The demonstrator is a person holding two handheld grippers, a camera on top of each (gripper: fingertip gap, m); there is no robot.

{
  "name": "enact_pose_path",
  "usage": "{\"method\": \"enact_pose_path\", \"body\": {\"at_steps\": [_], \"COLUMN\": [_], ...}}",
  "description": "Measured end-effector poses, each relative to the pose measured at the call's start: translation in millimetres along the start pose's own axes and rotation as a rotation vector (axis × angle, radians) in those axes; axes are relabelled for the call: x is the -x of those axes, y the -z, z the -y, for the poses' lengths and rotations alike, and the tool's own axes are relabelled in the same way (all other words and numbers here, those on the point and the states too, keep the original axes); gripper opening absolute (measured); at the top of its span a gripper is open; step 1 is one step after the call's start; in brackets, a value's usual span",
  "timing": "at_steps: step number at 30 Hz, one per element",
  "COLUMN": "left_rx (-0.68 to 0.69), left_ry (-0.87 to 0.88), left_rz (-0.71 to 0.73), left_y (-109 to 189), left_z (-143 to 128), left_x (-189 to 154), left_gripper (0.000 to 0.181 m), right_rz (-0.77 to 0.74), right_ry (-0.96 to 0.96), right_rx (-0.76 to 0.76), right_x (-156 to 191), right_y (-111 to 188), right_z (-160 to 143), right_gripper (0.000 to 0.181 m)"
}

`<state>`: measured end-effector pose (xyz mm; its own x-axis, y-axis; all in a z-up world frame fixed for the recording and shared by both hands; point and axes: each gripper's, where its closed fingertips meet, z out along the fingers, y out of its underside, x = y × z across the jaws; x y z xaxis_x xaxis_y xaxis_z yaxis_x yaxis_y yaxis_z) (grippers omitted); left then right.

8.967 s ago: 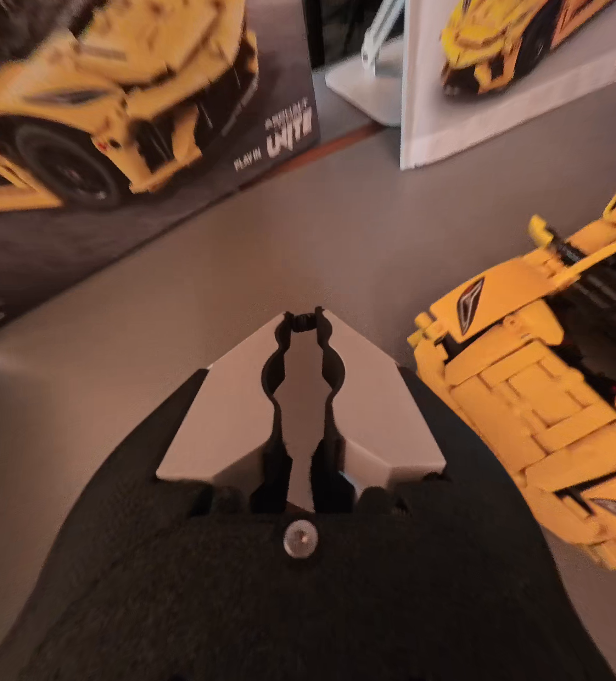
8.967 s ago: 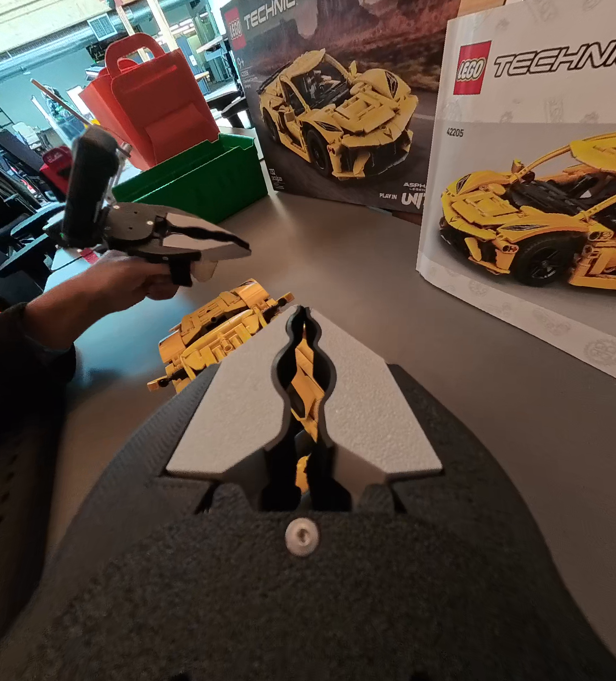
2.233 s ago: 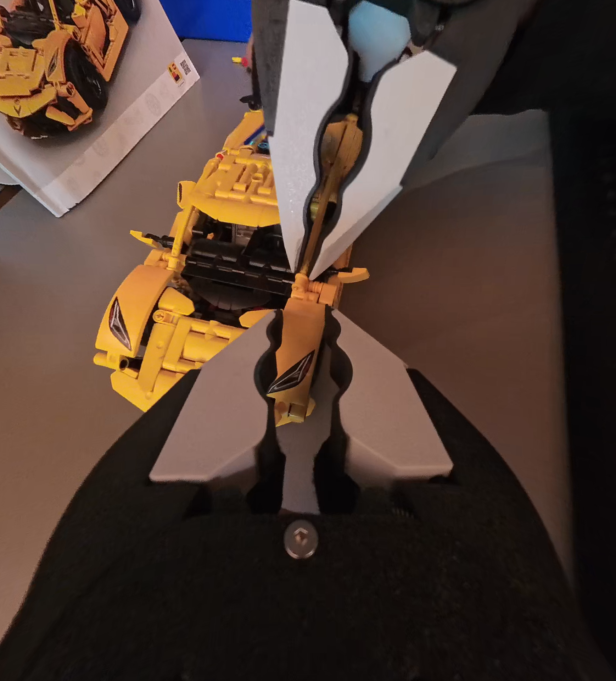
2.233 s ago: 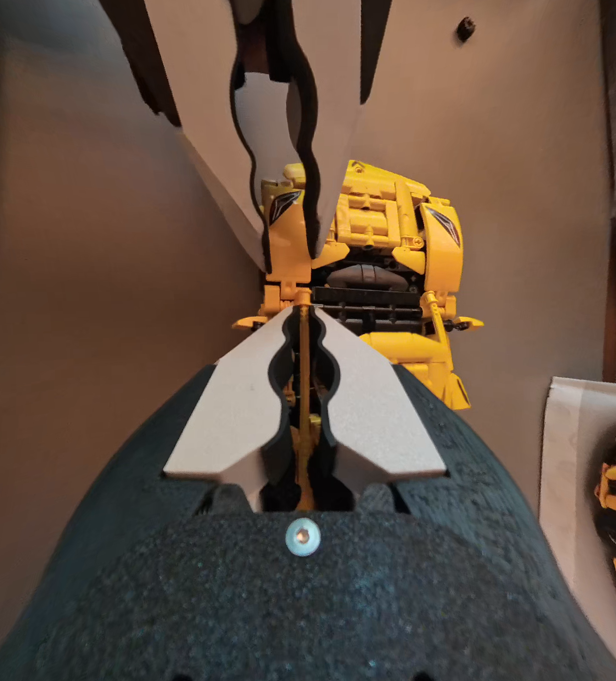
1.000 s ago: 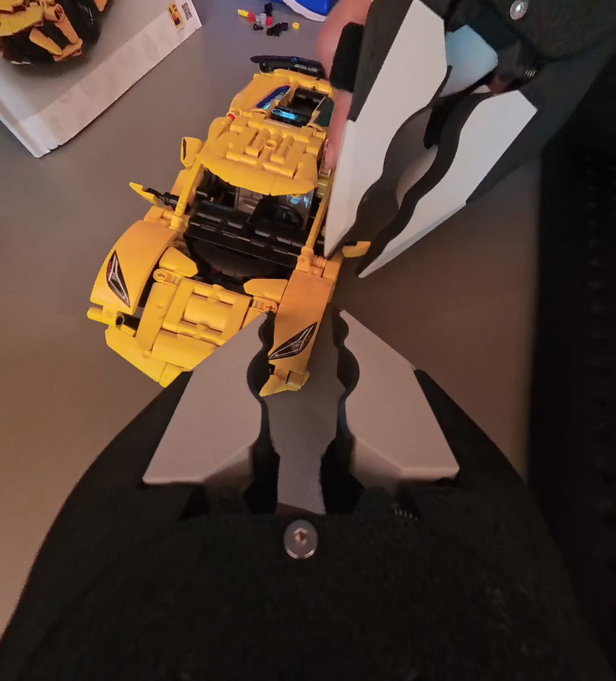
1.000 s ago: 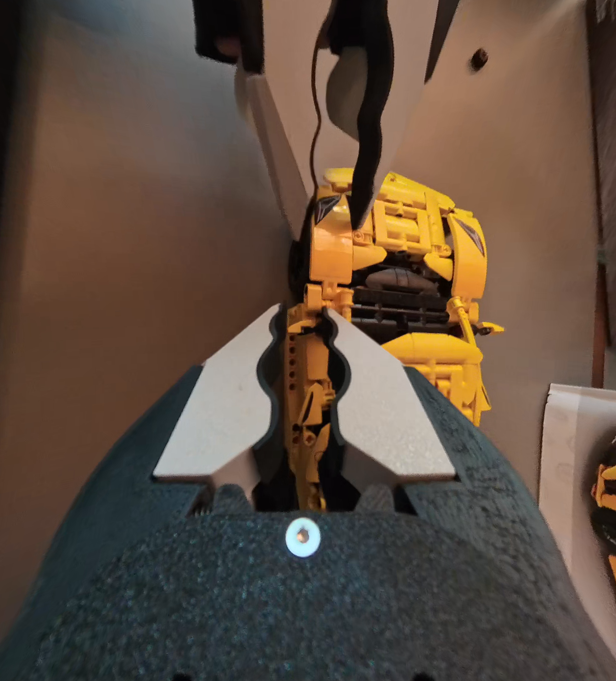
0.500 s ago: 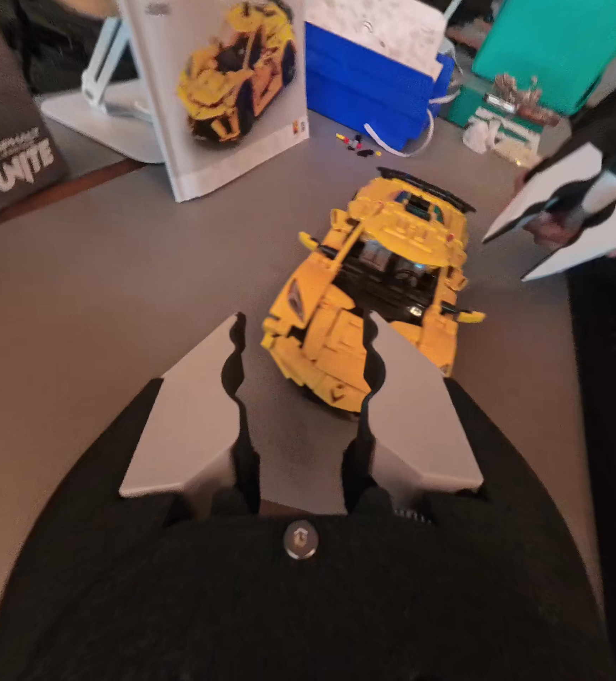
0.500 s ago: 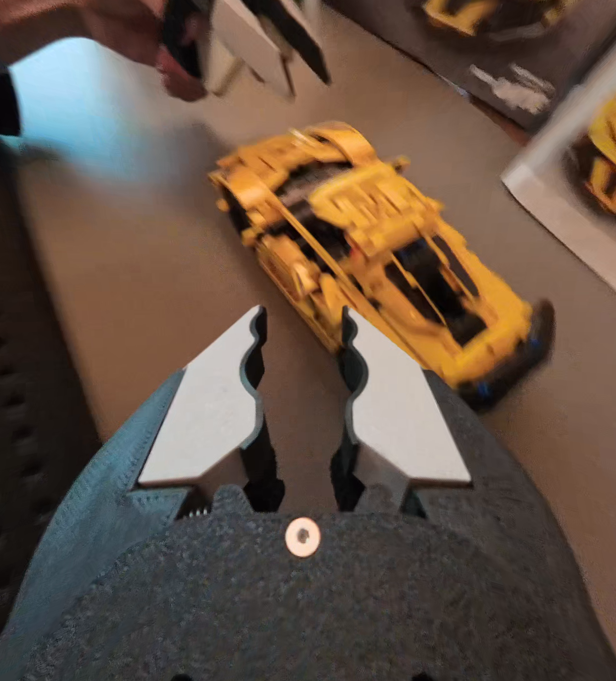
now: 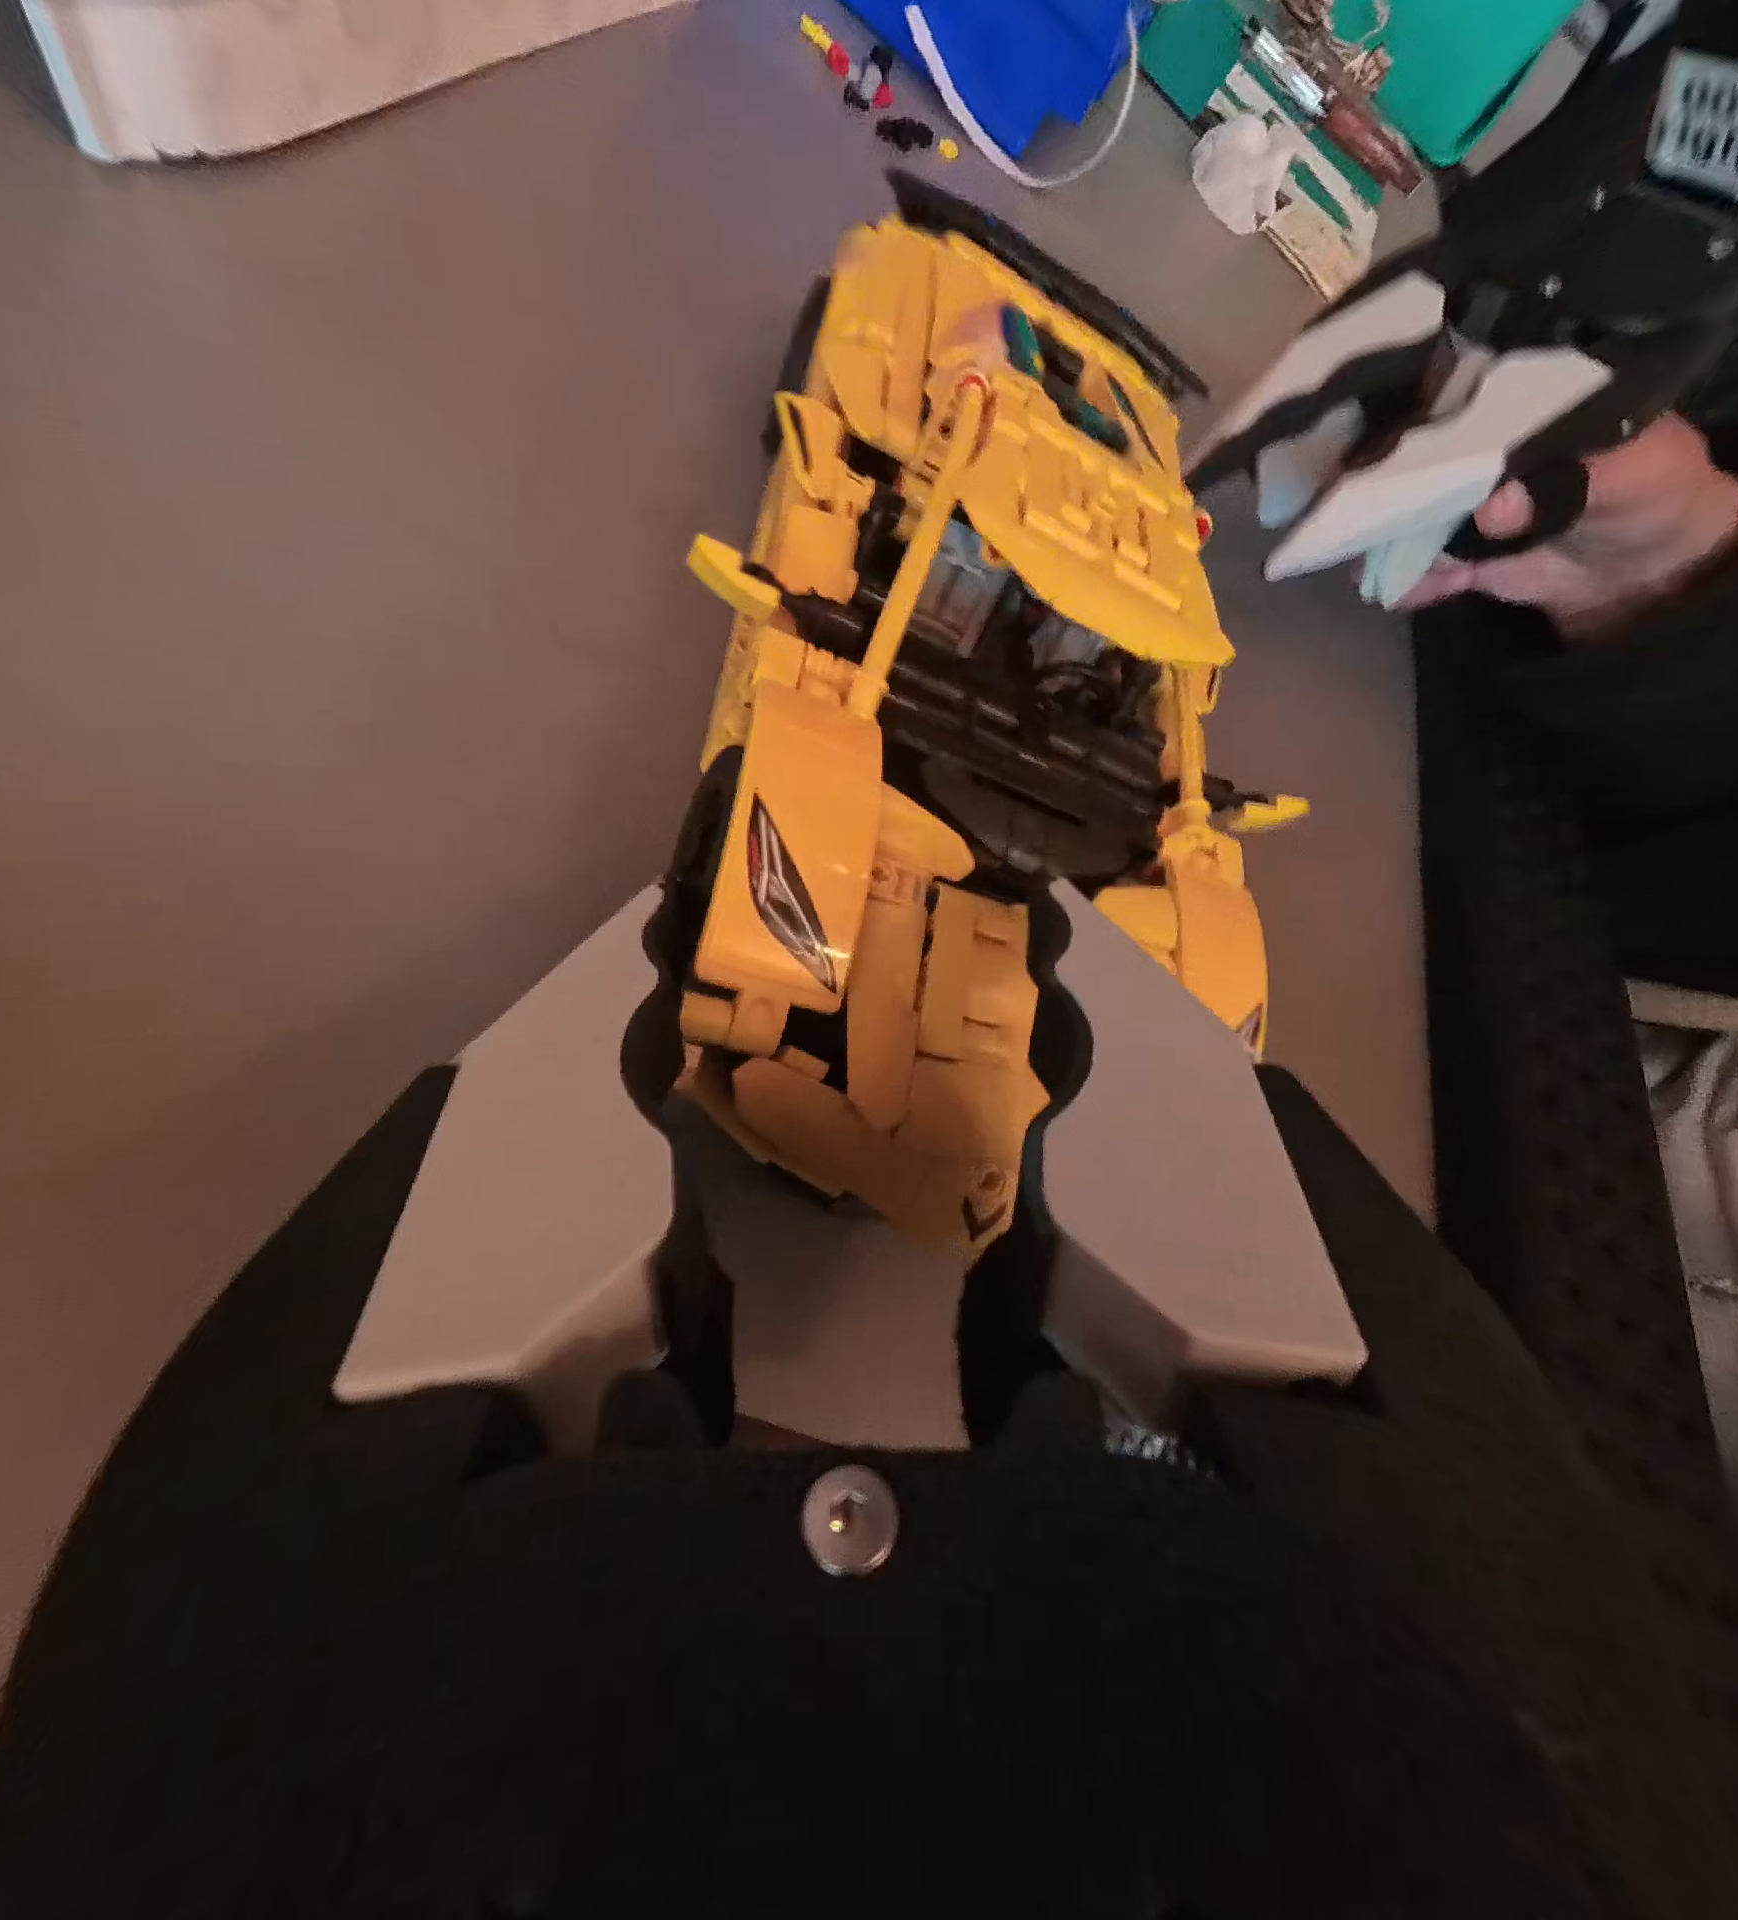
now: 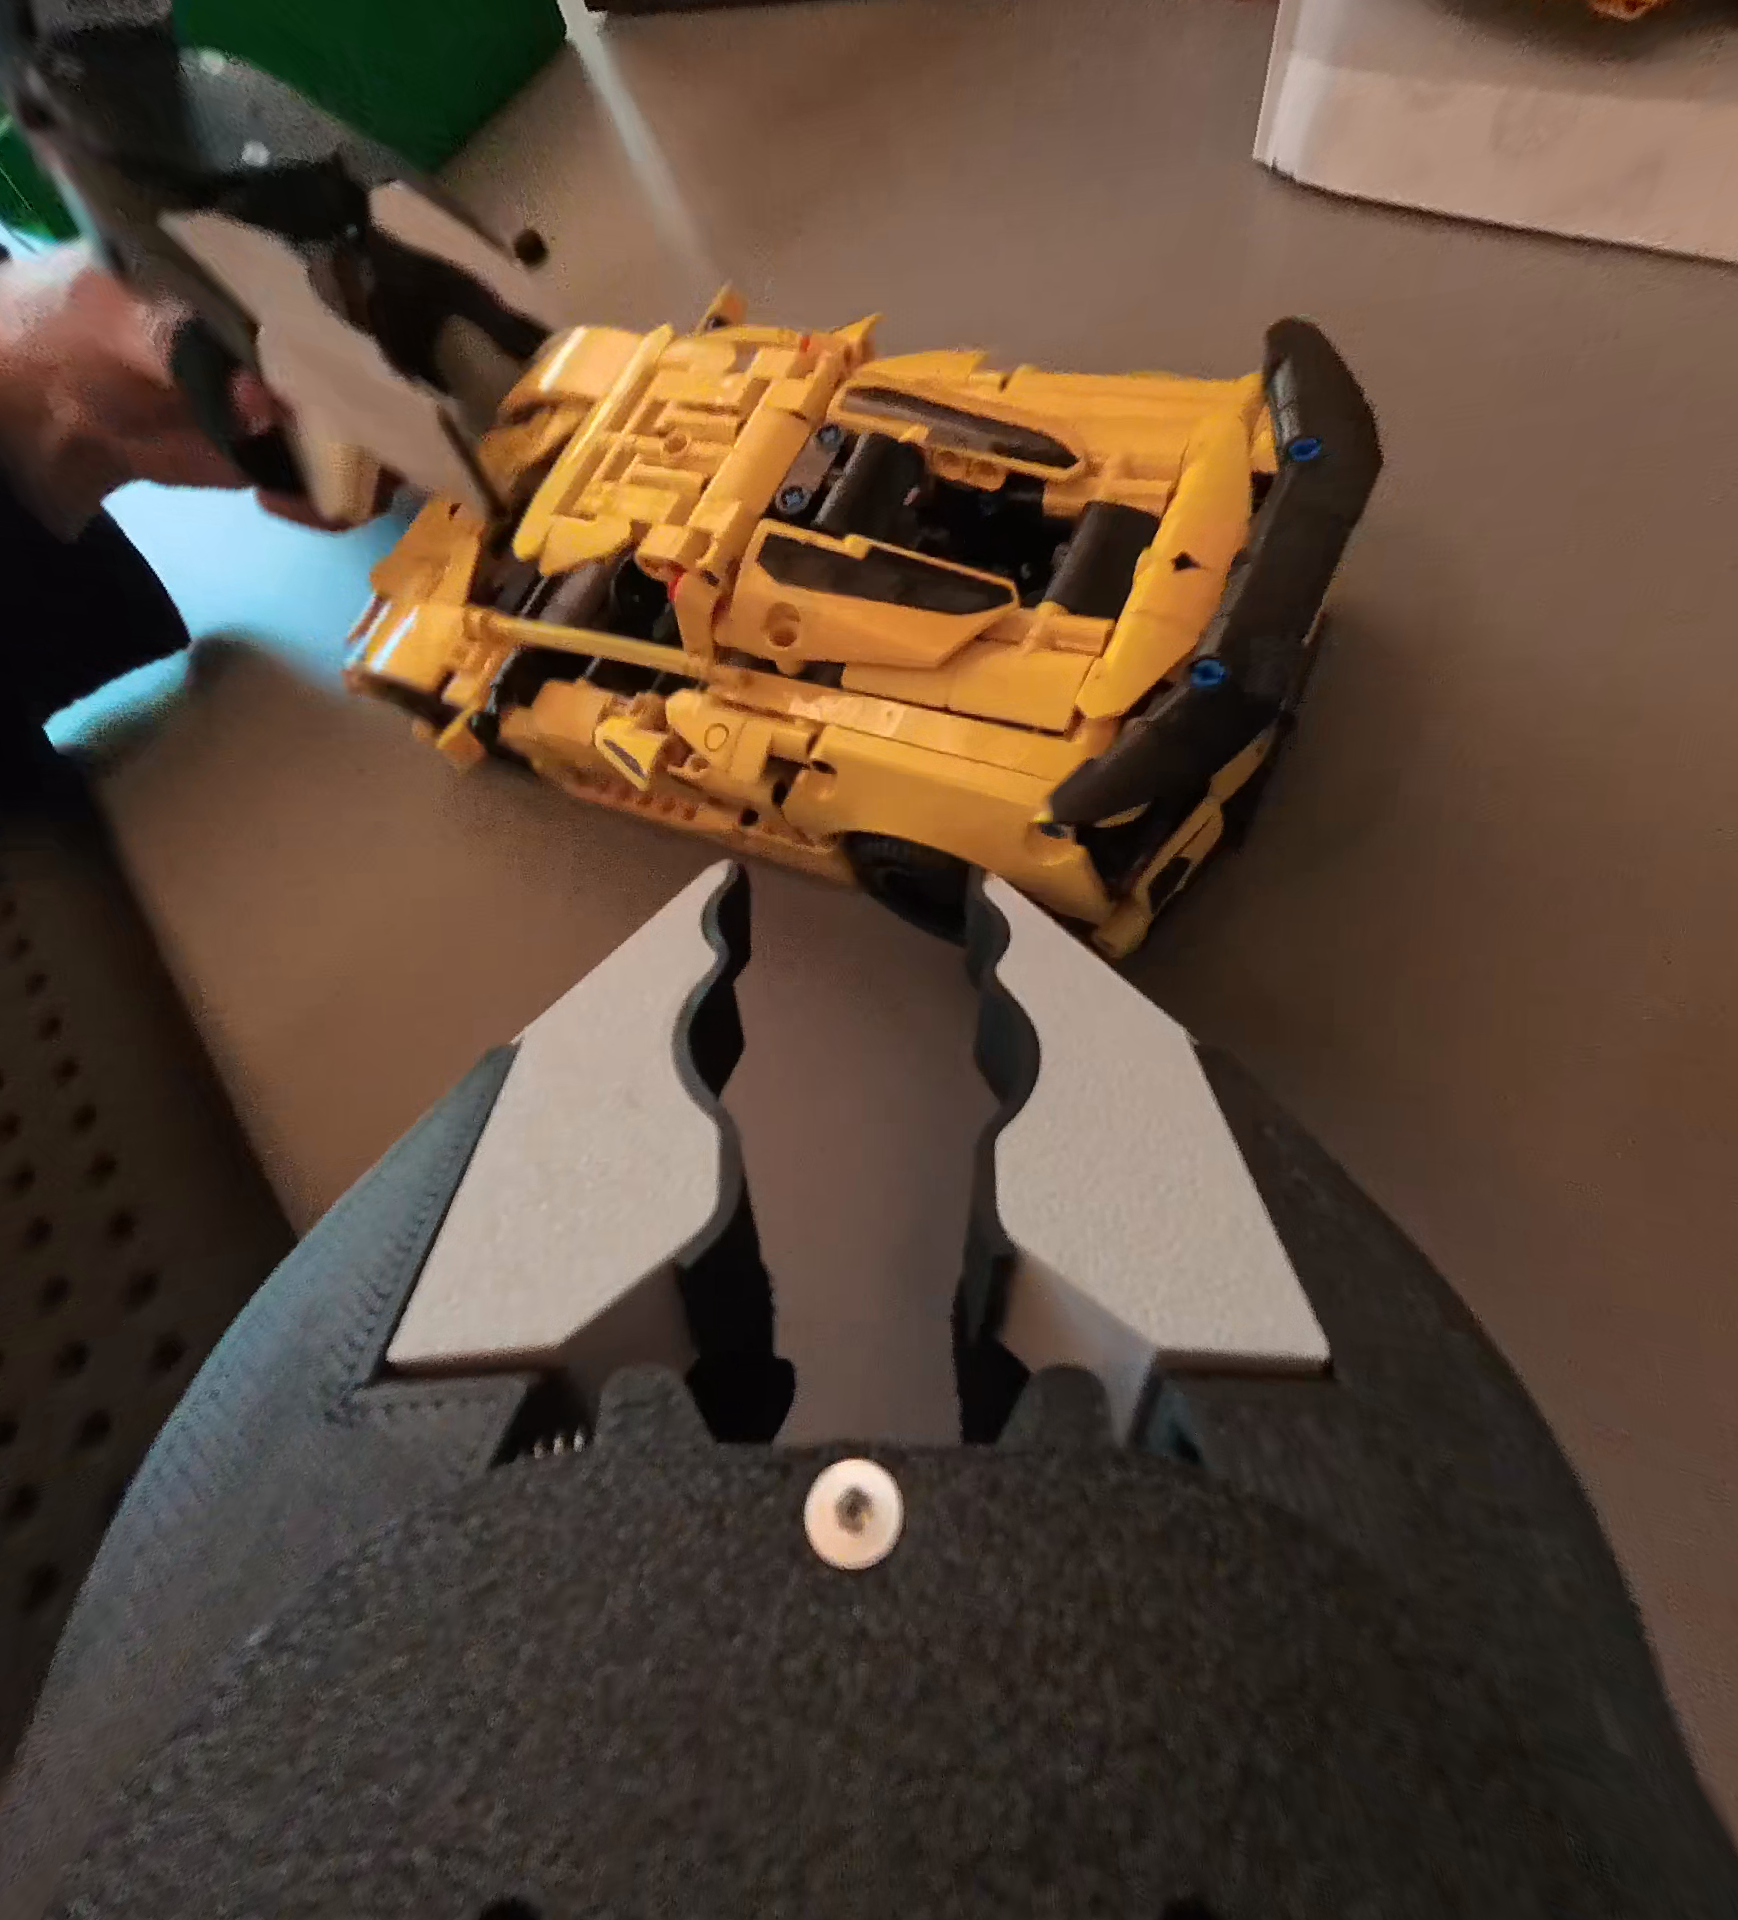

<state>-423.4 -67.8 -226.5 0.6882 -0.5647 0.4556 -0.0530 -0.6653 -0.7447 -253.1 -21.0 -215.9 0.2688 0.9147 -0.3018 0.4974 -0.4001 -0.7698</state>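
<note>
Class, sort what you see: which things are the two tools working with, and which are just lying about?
In use: yellow brick car; left tool, open around its nose; right tool, open and empty beside its rear wheel.
Lying about: blue bag; loose small bricks; white booklet; green bin.

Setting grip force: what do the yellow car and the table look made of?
Car: apparently hard, smooth plastic bricks, going by the seams, pins and holes, glossy yellow with a black wing. Table: smooth matte grey-brown top, maybe laminate; I cannot tell for sure.
</note>
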Motion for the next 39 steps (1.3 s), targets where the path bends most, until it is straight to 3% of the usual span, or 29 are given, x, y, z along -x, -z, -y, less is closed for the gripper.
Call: {"method": "enact_pose_path", "body": {"at_steps": [7, 13, 14, 17, 20, 22, 25, 28, 30, 33, 39], "left_rx": [0.048, 0.121, 0.1, -0.066, -0.169, -0.136, -0.108, -0.083, -0.08, -0.104, -0.121], "left_ry": [0.001, -0.115, -0.116, -0.027, 0.038, 0.03, 0.117, 0.19, 0.211, 0.225, 0.202], "left_rz": [0.024, -0.065, -0.077, -0.064, 0.015, 0.02, -0.032, -0.096, -0.119, -0.199, -0.212], "left_y": [8, -10, -6, 18, 20, 6, -13, -27, -31, -31, -25], "left_z": [-55, -77, -71, -34, 1, 10, 24, 28, 28, 27, 20], "left_x": [-70, -136, -137, -117, -87, -77, -65, -63, -62, -72, -77], "left_gripper": [0.071, 0.065, 0.064, 0.041, 0.026, 0.024, 0.025, 0.024, 0.025, 0.01, 0.003], "right_rz": [0.026, 0.129, 0.144, 0.141, 0.195, 0.276, 0.22, 0.151, 0.134, 0.126, 0.131], "right_ry": [0.057, 0.028, 0.017, 0.026, 0.277, 0.467, 0.665, 0.729, 0.739, 0.746, 0.737], "right_rx": [0.038, 0.022, 0.021, -0.035, -0.144, -0.087, 0.031, 0.028, 0.026, 0.024, 0.031], "right_x": [-16, -20, -19, -9, 35, 71, 82, 77, 74, 73, 75], "right_y": [-29, -48, -47, -27, -3, -8, -39, -58, -58, -57, -55], "right_z": [30, 48, 48, 55, 71, 61, 40, 39, 39, 38, 36], "right_gripper": [0.051, 0.055, 0.056, 0.052, 0.051, 0.062, 0.066, 0.062, 0.058, 0.057, 0.057]}}
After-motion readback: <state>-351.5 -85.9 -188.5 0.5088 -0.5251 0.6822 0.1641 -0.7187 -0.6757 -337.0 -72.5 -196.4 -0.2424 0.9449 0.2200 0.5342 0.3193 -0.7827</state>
